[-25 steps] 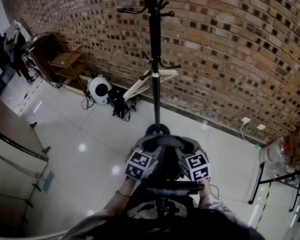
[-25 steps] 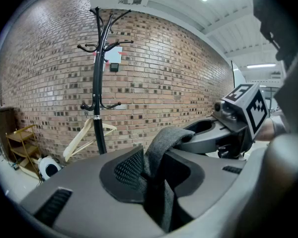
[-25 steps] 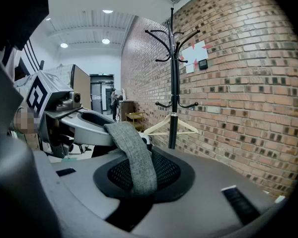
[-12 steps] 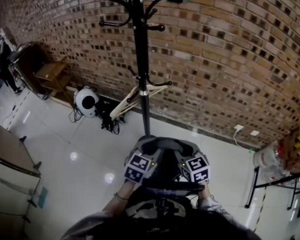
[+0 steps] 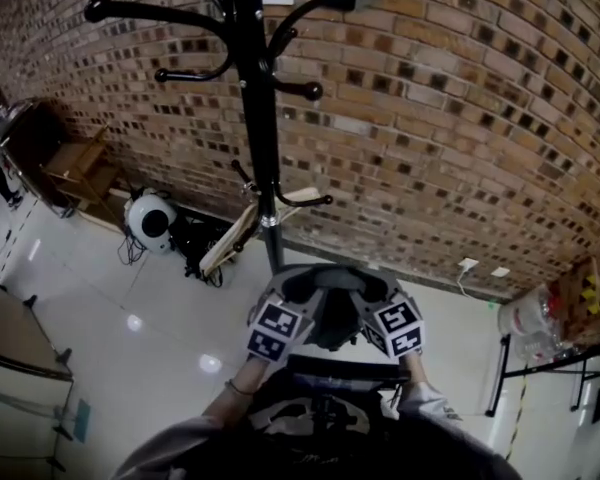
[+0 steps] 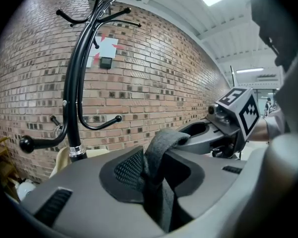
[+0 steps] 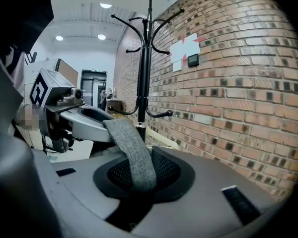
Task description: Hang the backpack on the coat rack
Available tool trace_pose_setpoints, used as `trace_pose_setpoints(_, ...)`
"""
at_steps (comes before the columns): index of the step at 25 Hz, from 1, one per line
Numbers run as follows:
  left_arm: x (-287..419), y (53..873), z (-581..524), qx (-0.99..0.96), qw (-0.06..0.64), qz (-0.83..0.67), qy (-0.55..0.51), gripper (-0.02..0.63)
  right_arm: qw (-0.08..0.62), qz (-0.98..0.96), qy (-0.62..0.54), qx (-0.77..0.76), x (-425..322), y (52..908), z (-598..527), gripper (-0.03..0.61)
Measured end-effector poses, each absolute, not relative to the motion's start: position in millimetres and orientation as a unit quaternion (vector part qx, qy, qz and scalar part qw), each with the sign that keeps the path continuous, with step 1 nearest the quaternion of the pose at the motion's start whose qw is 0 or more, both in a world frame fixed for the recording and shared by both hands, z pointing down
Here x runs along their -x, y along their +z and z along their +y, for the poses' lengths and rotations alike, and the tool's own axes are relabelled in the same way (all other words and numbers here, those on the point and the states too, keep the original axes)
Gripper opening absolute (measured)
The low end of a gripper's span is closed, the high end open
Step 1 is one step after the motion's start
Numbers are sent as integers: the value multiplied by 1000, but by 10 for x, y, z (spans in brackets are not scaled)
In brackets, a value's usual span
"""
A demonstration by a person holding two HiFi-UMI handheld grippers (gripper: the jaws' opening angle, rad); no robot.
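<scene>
The black coat rack (image 5: 245, 118) stands before the brick wall, its hooks spreading at the top; it also shows in the left gripper view (image 6: 75, 88) and the right gripper view (image 7: 144, 68). My left gripper (image 5: 292, 290) and right gripper (image 5: 372, 290) are side by side just short of its pole. Between them they carry the dark backpack (image 5: 320, 423) by its grey strap (image 5: 330, 280). The strap (image 6: 159, 155) runs out of the left gripper's (image 6: 161, 187) jaws toward the right gripper (image 6: 228, 118). The strap (image 7: 134, 155) likewise sits pinched in the right gripper (image 7: 131, 187).
A white round device (image 5: 148, 218) with cables and pale wooden slats (image 5: 230, 238) lie at the rack's foot. Wooden furniture (image 5: 75, 168) stands at left, a pale counter (image 5: 10, 338) lower left. A black-legged table with a plastic bag (image 5: 535, 318) is at right.
The coat rack has come closer and slid leftward in the head view, its hooks now overhead. Both grippers with the backpack have advanced together toward it, grip unchanged.
</scene>
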State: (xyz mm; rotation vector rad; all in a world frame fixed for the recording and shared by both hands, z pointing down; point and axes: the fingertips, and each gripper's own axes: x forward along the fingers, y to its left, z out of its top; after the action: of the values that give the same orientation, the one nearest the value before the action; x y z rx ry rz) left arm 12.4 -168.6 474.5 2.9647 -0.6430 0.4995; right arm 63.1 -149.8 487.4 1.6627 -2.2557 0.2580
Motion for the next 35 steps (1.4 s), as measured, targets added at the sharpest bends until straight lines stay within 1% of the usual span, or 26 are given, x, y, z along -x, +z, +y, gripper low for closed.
trace_pose_setpoints(3, -294, 4732, -1853, -965, 31, -204, 163, 104, 163, -790, 90, -584, -792, 4833, -1666, 87)
trace_pose_setpoints(7, -468, 4742, -2076, -964, 32, -204, 170, 104, 181, -792, 96, -575, -988, 4869, -1868, 87)
trace_pose_setpoints(17, -731, 4702, -2478, -949, 42, -270, 157, 104, 186, -841, 74, -503, -1233, 4775, -2398, 87)
trace_pose_setpoints(25, -804, 4607, -2735, -915, 66, -371, 144, 104, 216, -892, 32, -395, -1277, 4697, -2804, 87)
trace_pose_setpoints(35, -678, 4552, -2975, -867, 57, -475, 143, 104, 224, -933, -29, -279, -1086, 4565, -3204, 87)
